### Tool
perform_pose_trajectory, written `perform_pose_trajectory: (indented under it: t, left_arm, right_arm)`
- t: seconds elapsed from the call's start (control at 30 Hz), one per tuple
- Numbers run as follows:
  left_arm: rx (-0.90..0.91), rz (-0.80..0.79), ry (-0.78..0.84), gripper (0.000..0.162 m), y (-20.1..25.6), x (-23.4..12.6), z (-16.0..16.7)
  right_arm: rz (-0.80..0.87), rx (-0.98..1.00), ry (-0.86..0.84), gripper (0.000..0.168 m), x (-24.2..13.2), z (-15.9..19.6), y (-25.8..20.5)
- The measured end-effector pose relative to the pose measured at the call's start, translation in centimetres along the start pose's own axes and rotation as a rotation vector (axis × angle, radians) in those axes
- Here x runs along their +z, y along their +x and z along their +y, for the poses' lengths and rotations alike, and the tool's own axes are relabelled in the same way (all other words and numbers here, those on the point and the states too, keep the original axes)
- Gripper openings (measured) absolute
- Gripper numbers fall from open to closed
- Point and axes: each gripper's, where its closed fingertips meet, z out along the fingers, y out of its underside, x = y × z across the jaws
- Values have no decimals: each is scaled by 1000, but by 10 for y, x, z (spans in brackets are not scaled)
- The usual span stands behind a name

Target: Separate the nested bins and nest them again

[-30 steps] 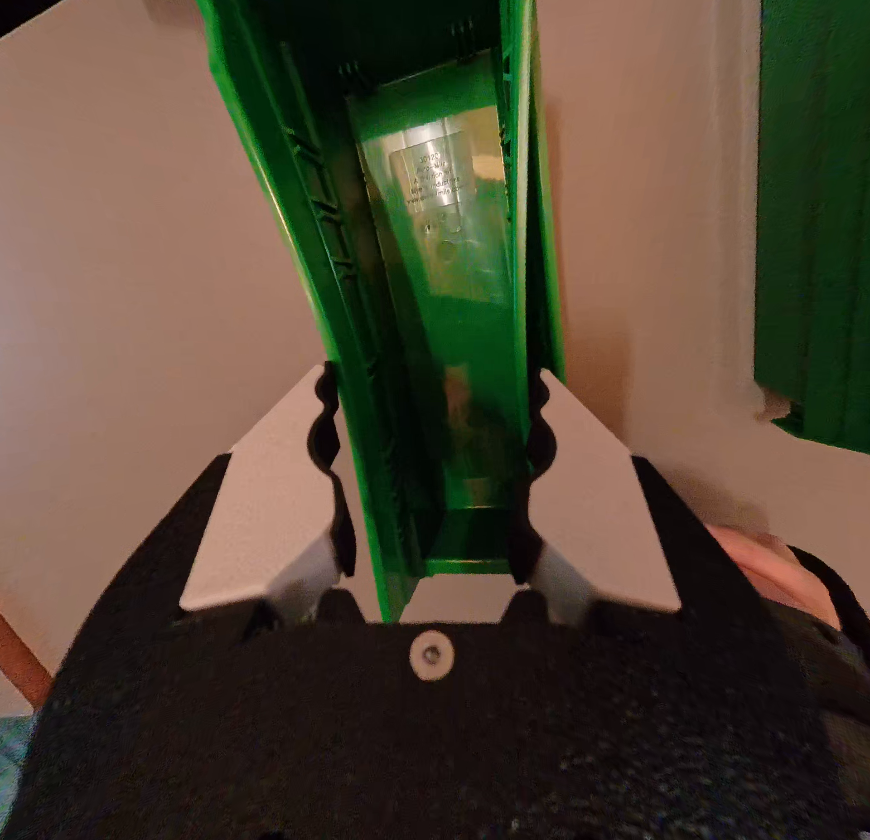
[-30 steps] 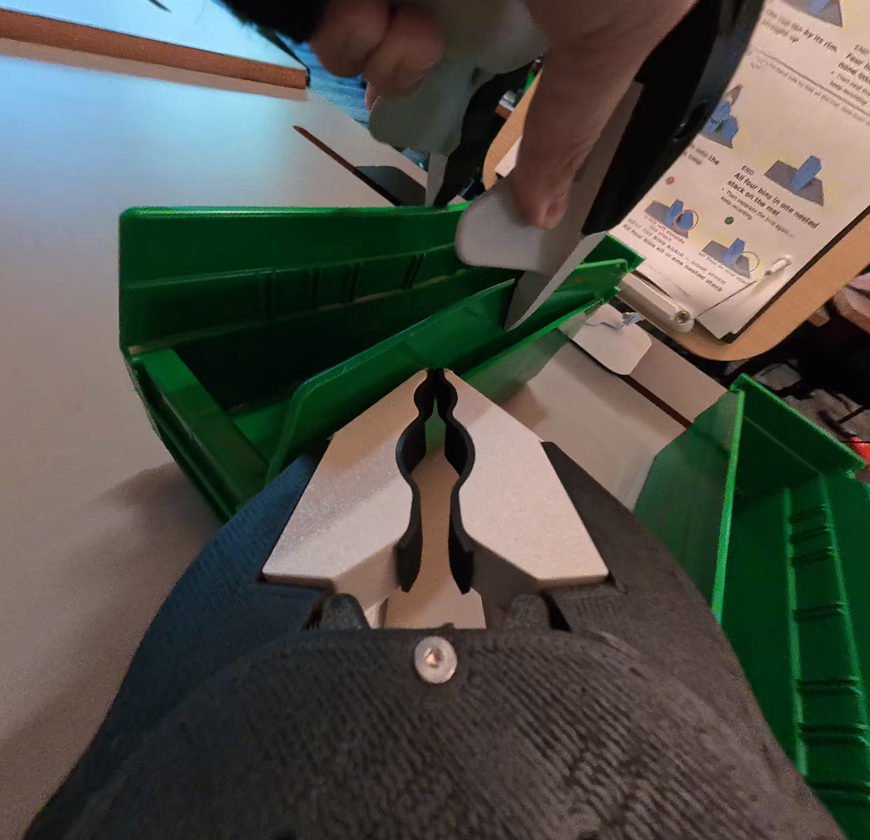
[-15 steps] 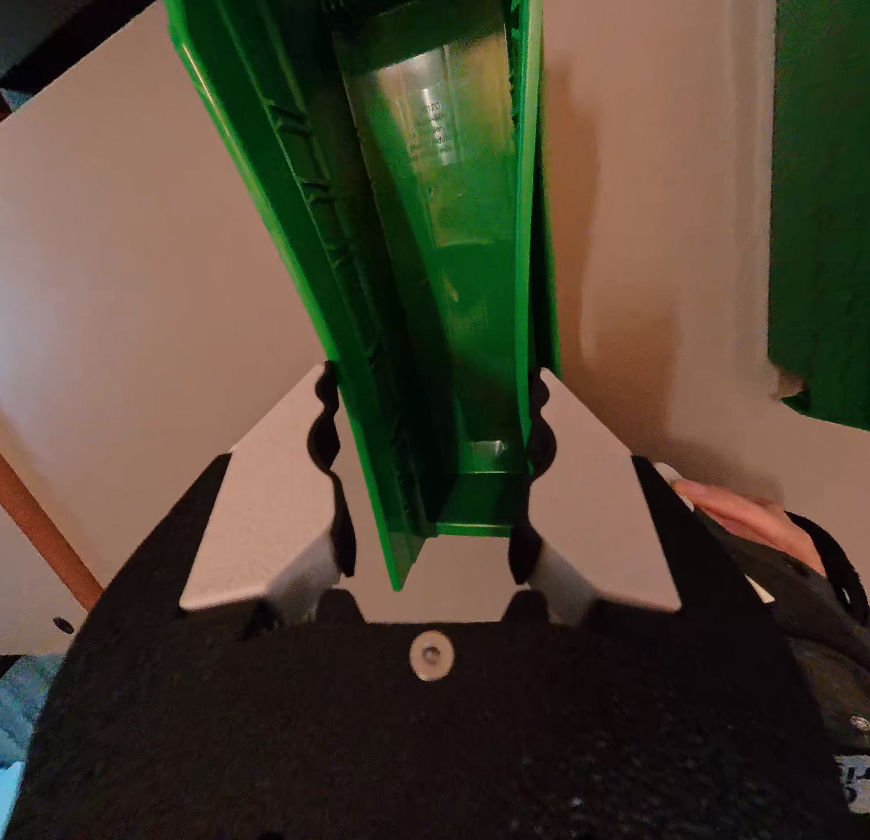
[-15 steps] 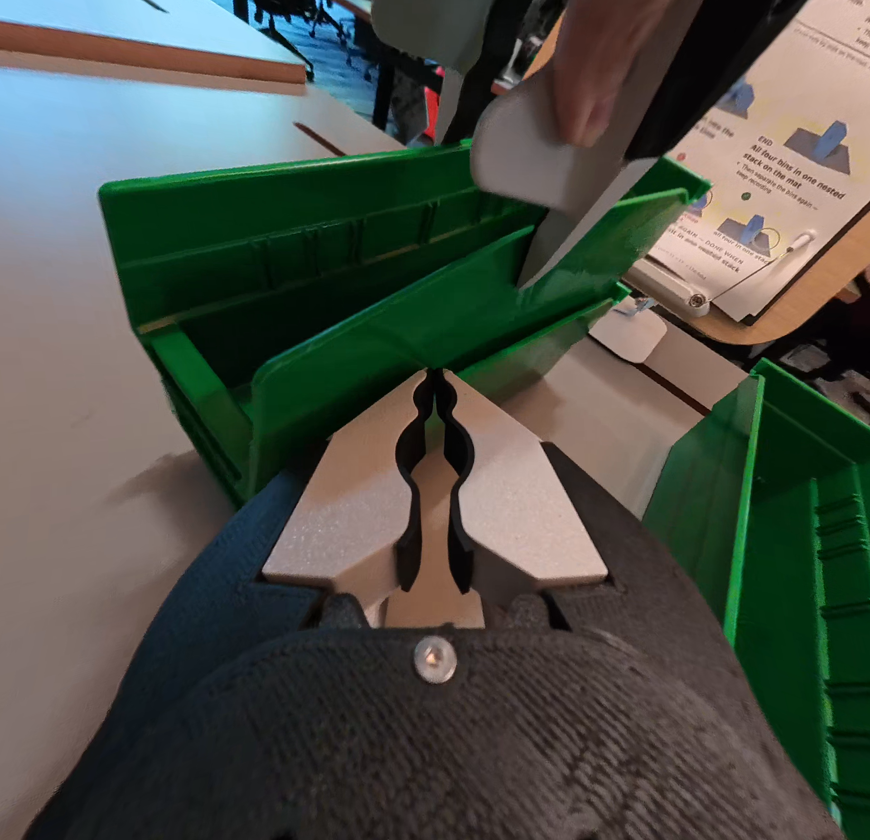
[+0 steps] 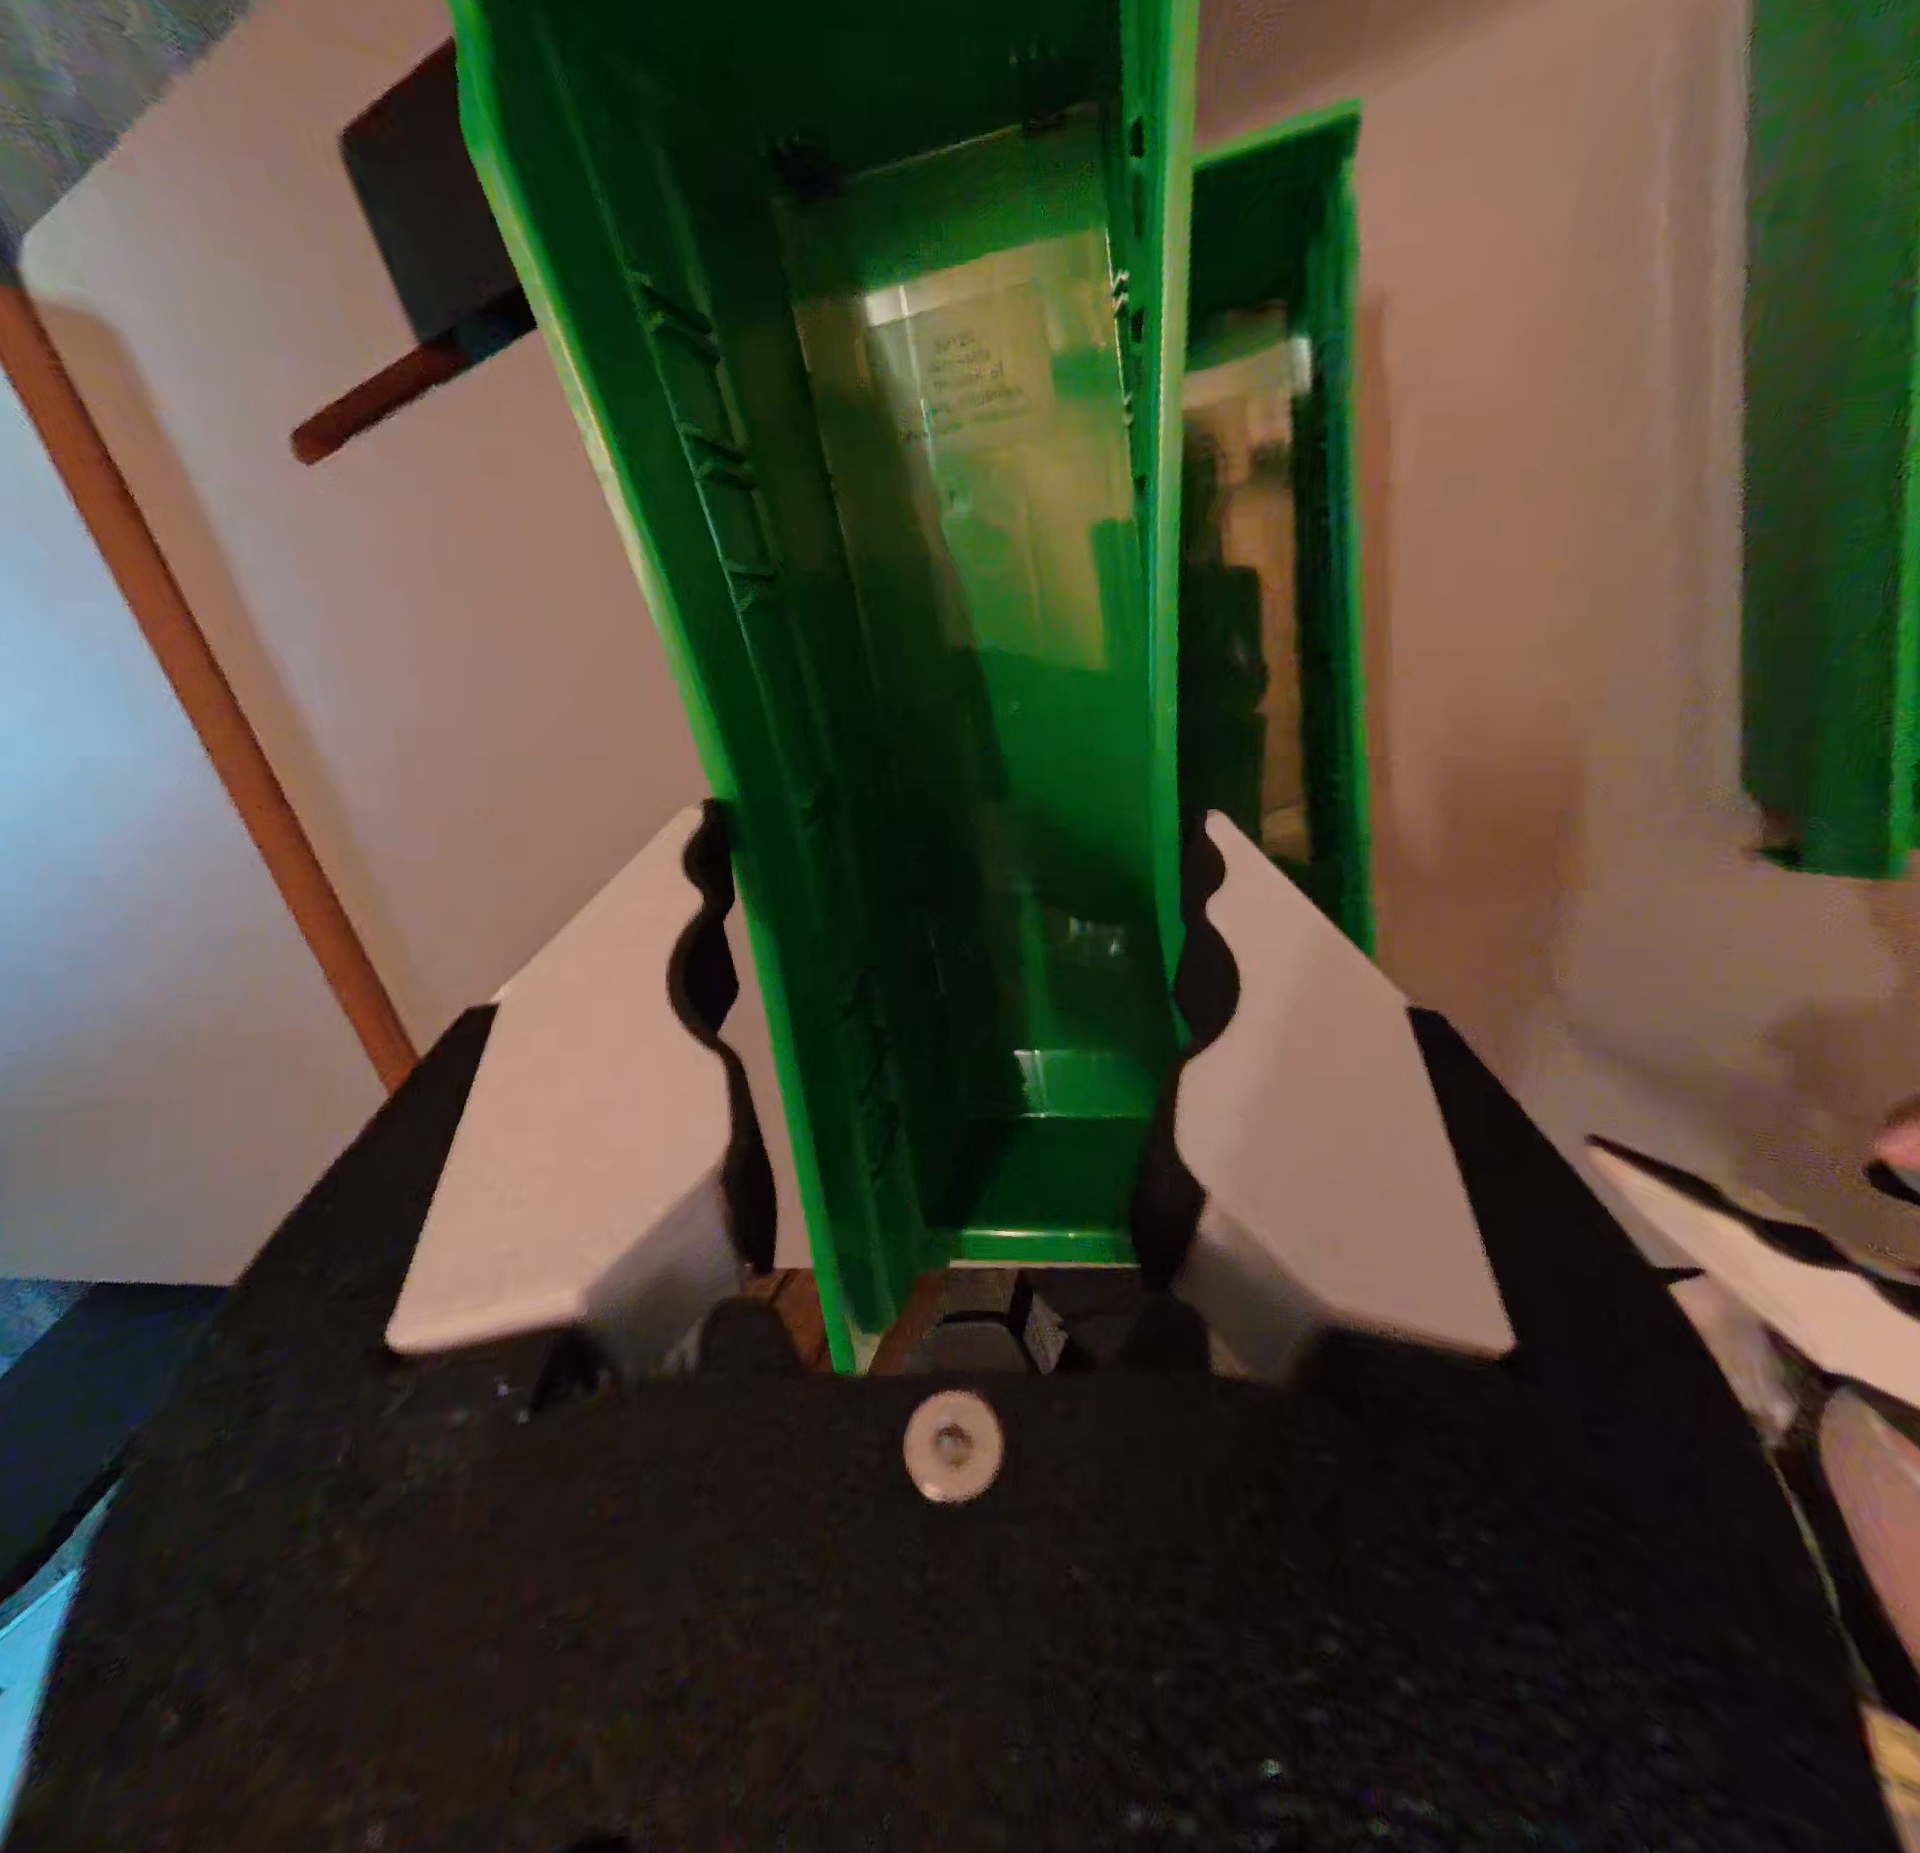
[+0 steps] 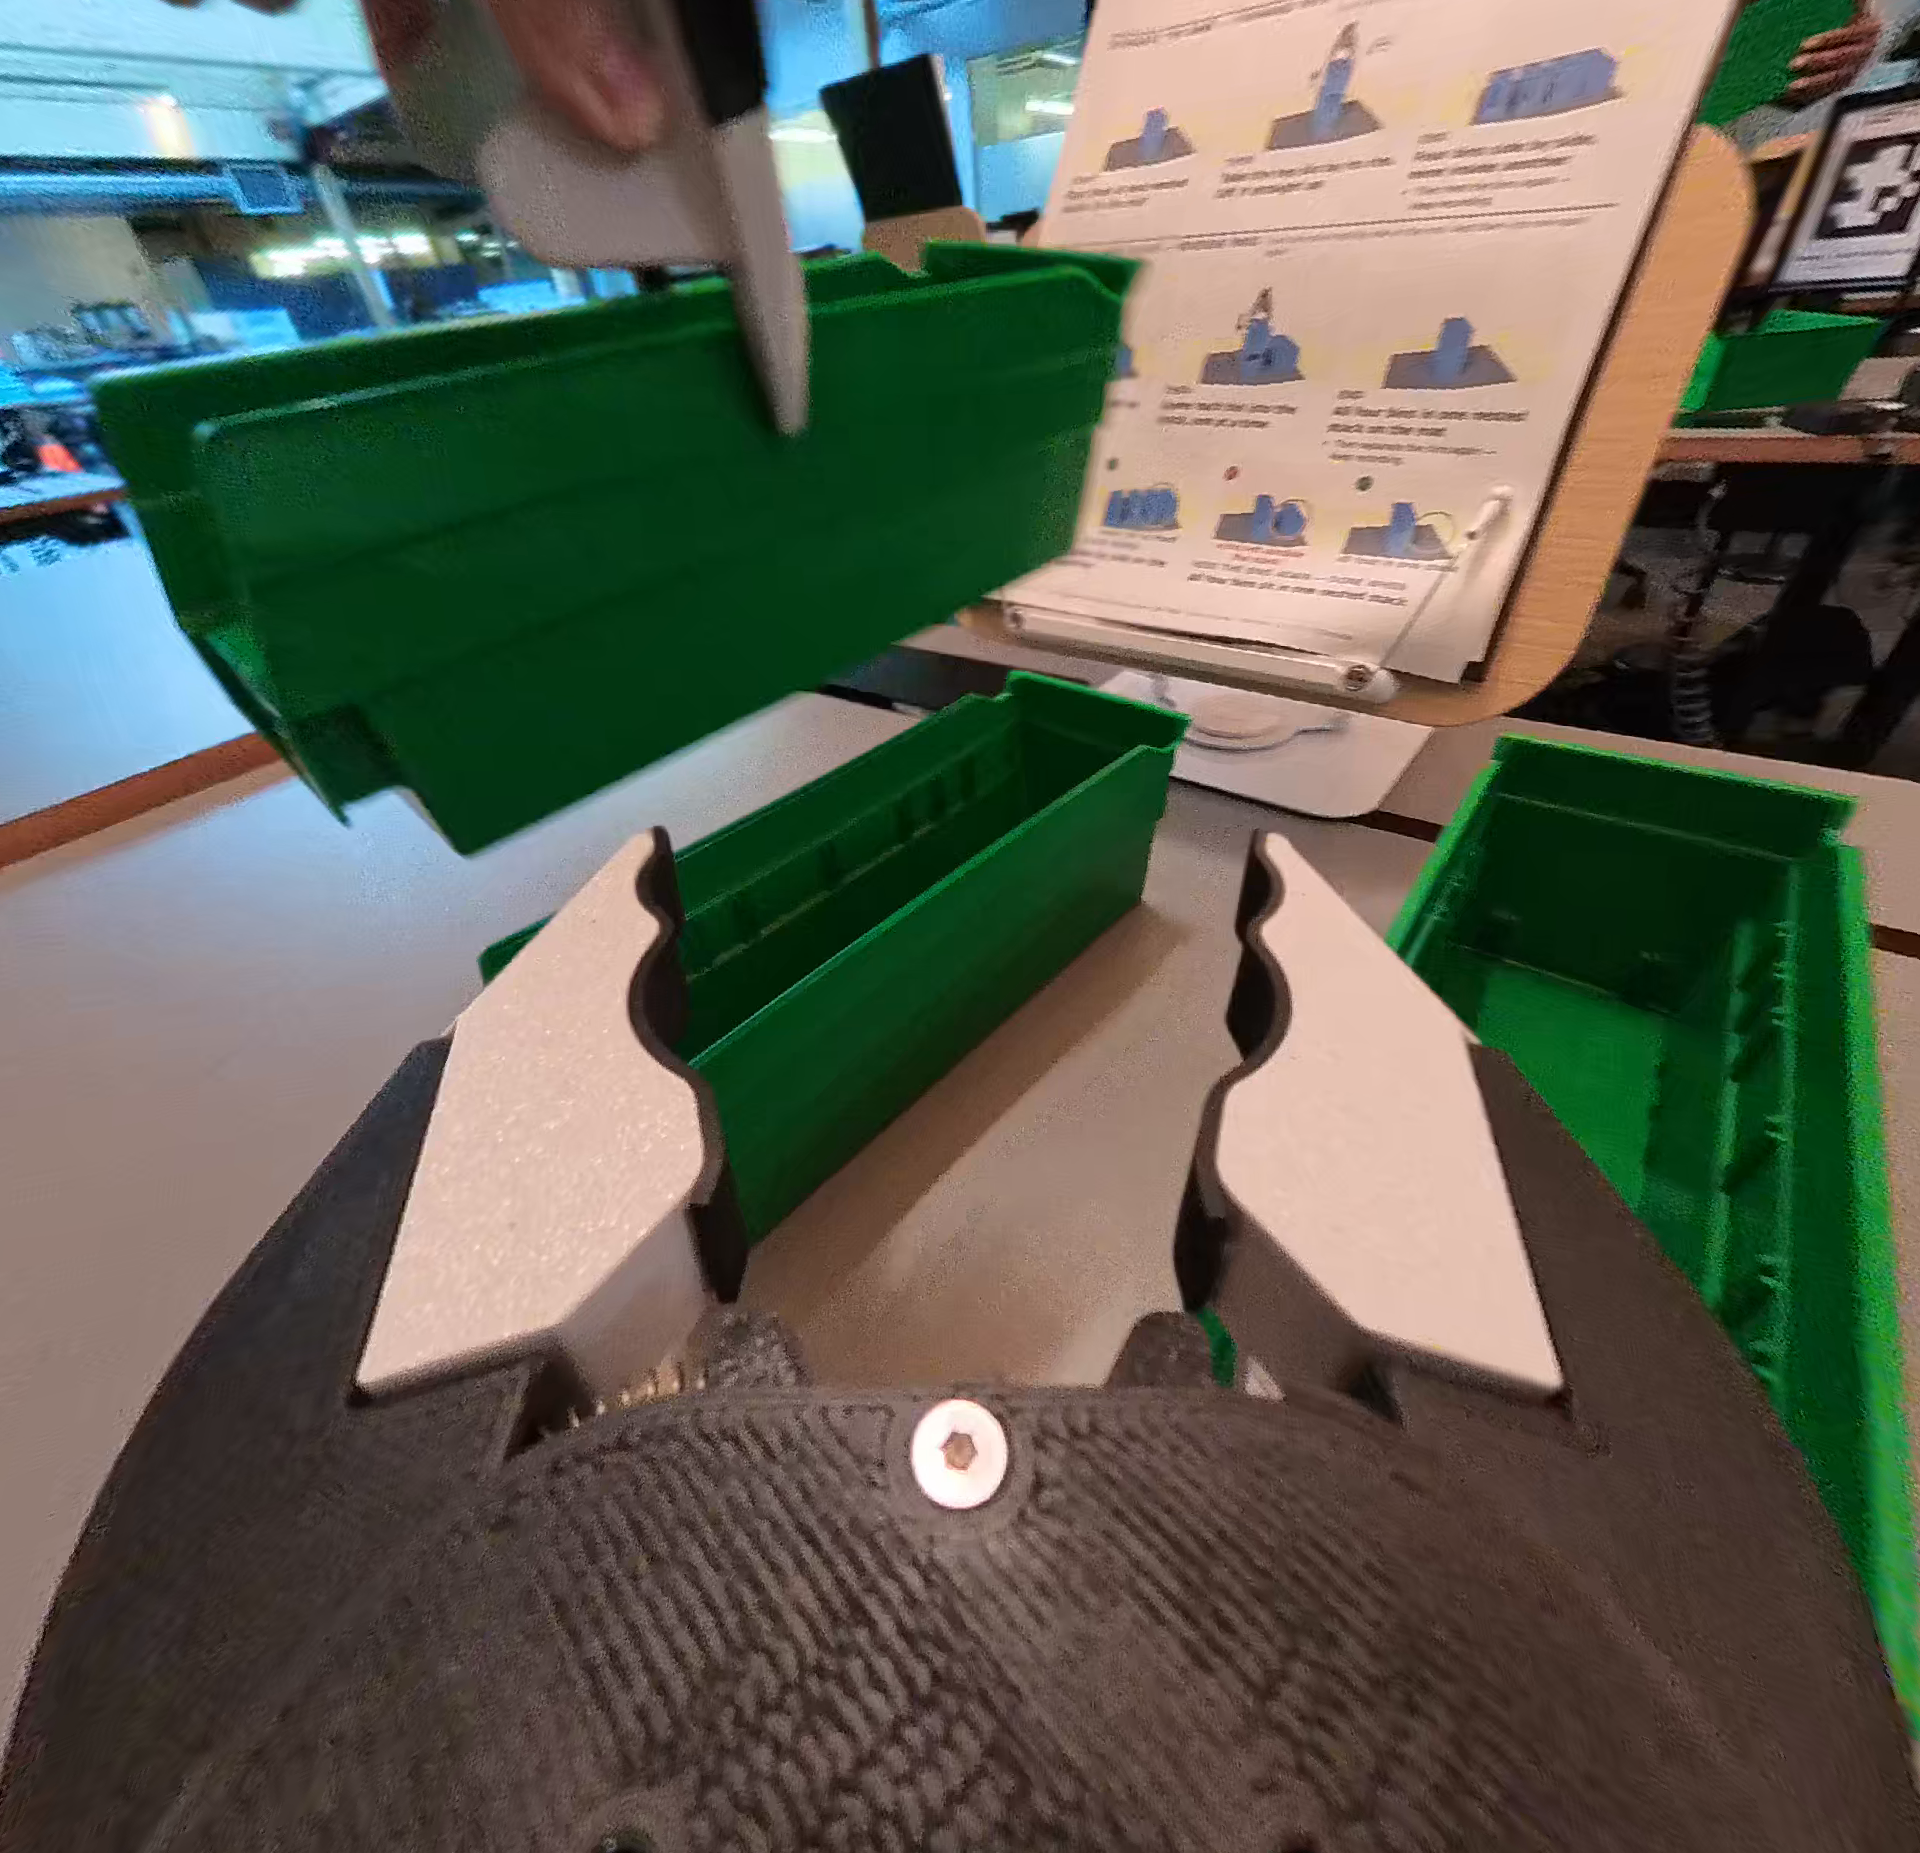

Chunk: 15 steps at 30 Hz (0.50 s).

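**Above the table, your left tongs hold a green bin in the air**

Between your left gripper (image 5: 951, 982) fingers sits the long wall of a green bin (image 5: 935, 577), with one finger outside that wall and the other inside the bin. From the right wrist view, this lifted bin (image 6: 623, 515) hangs tilted above the pale table (image 6: 208, 972), and a second shell seems nested inside it, though blur makes this hard to confirm. Your right gripper (image 6: 956, 982) is spread wide and holds nothing. Just ahead of it a narrow green bin (image 6: 914, 920) stands upright on the table, touching neither finger. To your right lies a wider green bin (image 6: 1662, 972), apart from the others. Behind them stands an instruction sheet (image 6: 1330, 297) on a wooden board.
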Motion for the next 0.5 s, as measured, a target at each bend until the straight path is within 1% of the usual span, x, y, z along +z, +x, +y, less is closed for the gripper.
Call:
perform_pose_trajectory:
  t: [0.07, 0.17, 0.23, 0.37, 0.5]
  left_arm:
    - [-21, -38, 2, 87, -32, -4, 5]
    - [-82, -69, -7, 89, -81, 11, 21]
    - [-126, -56, -5, 90, -107, 29, 34]
    - [-176, -26, -20, 92, -149, 77, 62]
    - [-179, 0, -63, 94, -172, 125, 91]
  right_arm:
    - [51, 3, -2, 112, -3, 1, 14]
    - [93, 14, -33, 117, -5, 6, 29]
    - [123, 22, -40, 121, -7, 8, 36]
    - [220, -23, -73, 124, -11, 12, 55]
    - [316, -55, -103, 126, -18, 15, 74]
